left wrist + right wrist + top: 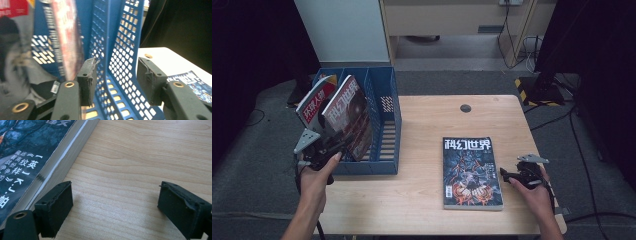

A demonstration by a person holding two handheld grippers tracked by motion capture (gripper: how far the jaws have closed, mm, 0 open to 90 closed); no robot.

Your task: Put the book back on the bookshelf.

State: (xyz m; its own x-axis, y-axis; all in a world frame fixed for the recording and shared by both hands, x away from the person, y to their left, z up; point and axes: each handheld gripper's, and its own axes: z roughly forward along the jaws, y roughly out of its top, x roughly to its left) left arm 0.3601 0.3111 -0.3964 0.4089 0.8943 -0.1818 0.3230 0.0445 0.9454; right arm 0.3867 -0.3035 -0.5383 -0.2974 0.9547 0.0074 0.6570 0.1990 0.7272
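- Blue plastic file rack (384, 125) stands at the left edge of the wooden table (422, 190), and two magazines lean tilted in its compartments: a red-covered magazine (315, 102) at the far left, and a dark magazine with a red title (348, 112) just beside it.
- Left gripper (328, 146) sits at the rack's front, right by the lower edge of the dark magazine; in the left gripper view its jaws stand apart with nothing pressed between them, the magazine's edge just left of the left pad (87, 80).
- Right gripper (507, 175) rests low over the table, jaws wide apart above bare wood.
- A third magazine (472, 172) lies flat, cover up, just beside the right gripper.
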